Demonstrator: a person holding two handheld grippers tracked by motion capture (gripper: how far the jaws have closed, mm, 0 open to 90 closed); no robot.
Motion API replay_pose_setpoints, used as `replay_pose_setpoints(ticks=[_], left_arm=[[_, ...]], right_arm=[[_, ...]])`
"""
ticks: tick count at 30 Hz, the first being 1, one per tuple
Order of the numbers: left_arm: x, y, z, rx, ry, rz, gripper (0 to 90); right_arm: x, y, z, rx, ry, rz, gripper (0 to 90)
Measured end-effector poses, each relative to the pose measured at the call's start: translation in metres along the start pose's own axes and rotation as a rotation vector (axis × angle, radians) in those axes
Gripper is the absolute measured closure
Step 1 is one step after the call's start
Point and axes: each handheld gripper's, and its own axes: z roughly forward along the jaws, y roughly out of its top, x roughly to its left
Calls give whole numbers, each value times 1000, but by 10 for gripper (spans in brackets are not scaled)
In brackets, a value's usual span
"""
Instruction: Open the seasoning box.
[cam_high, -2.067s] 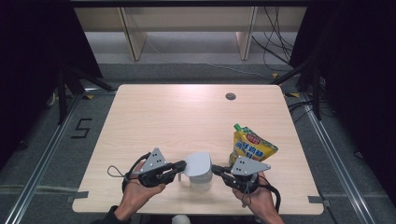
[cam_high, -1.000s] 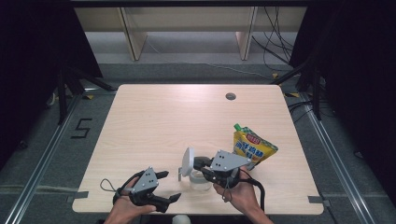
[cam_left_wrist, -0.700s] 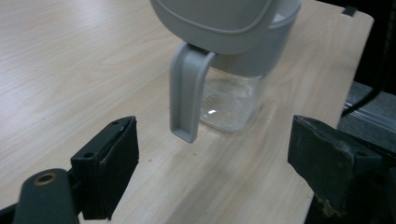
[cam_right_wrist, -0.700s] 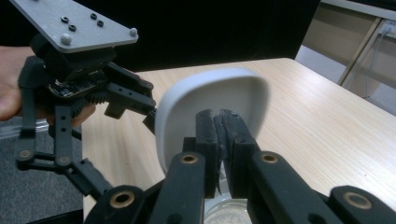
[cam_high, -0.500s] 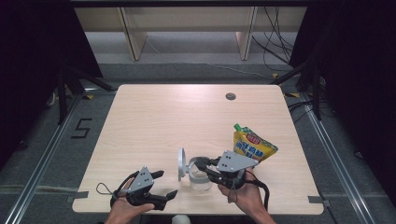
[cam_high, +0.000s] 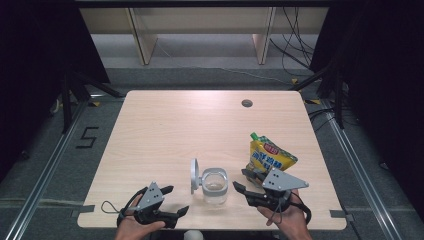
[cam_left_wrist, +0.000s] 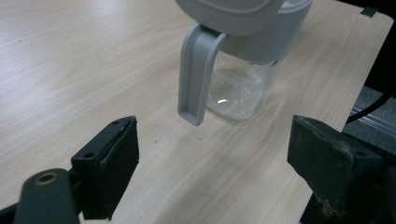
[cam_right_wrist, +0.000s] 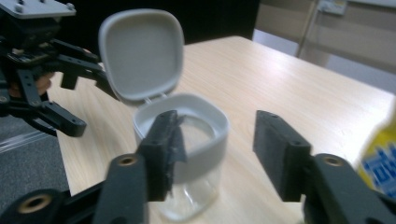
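Clear jar (cam_high: 215, 186) sitting near the table's (cam_high: 200, 125) front edge, grey lid (cam_high: 193, 175) standing flipped up; right gripper (cam_high: 242, 181) just beside it, jaws just been opening, nothing between; left gripper (cam_high: 175, 200) holding apart, empty.

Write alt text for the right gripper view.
A clear jar with a grey rim stands on a wooden table, its hinged grey lid flipped up. The right gripper has just opened, jaws empty.
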Motion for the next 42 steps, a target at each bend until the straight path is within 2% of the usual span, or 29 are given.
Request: replay_pose_setpoints(ticks=[1,2,3,6,7,8,9,10,11,12,14,15,17,19,20,21,22,23,24,25,28,29,32,34,36,37,39,40,42], left_arm=[[0,-1,0,3,5,0,167],[0,-1,0,16,10,9,166],[-1,-2,1,21,6,6,167],[0,-2,1,44,21,32,167],[-1,-3,1,43,14,22,167],[-1,-3,2,38,13,17,166],[0,-3,2,42,13,16,166],[0,-3,1,46,15,23,166],[0,-3,1,41,16,18,166],[0,-3,1,39,19,17,166],[1,-2,-1,48,27,28,166],[1,-2,-1,48,21,28,166],[0,-1,0,24,19,6,166],[1,-1,-1,34,19,10,166],[3,0,-1,52,16,50,166],[2,0,-1,51,17,49,166],[2,0,-1,50,16,52,166],[1,0,0,28,12,37,166],[0,0,0,32,18,17,166],[0,0,-1,39,18,22,166],[1,1,-1,34,22,13,166],[3,1,-1,36,24,27,166],[2,1,0,34,25,5,166],[2,1,0,38,20,5,166],[3,2,0,36,9,25,166],[1,2,1,35,11,-4,166],[1,2,2,45,13,9,166],[2,2,1,52,18,22,166],[1,2,2,55,16,21,166]], right_arm=[[-3,-3,-2,-9,1,-6,463],[-3,-6,-5,-9,-28,9,441],[-4,-8,-9,3,-33,40,424],[-7,-15,-18,15,-59,89,397],[-7,-17,-22,28,-77,105,386],[-6,-19,-23,13,-83,126,377],[-10,-21,-27,20,-105,93,374],[-7,-23,-31,38,-104,148,368],[-11,-25,-32,20,-111,116,358],[-12,-26,-35,26,-119,105,357],[-11,-31,-40,38,-106,150,357],[-13,-35,-42,33,-109,135,354],[-17,-40,-48,52,-138,130,346],[-19,-46,-52,45,-158,170,338],[-23,-48,-52,43,-156,159,333],[-24,-51,-52,62,-185,165,332],[-26,-53,-52,76,-184,163,331],[-26,-56,-52,90,-198,172,323],[-30,-60,-50,91,-202,167,311],[-30,-61,-50,98,-207,176,304],[-34,-65,-51,97,-201,186,295],[-35,-65,-50,99,-205,186,283],[-39,-68,-49,110,-228,164,250],[-40,-69,-48,109,-226,192,197],[-43,-71,-47,119,-220,185,159],[-43,-72,-47,124,-217,189,165],[-43,-73,-45,138,-200,192,164],[-44,-73,-44,151,-195,177,166],[-43,-72,-41,143,-199,190,165]])
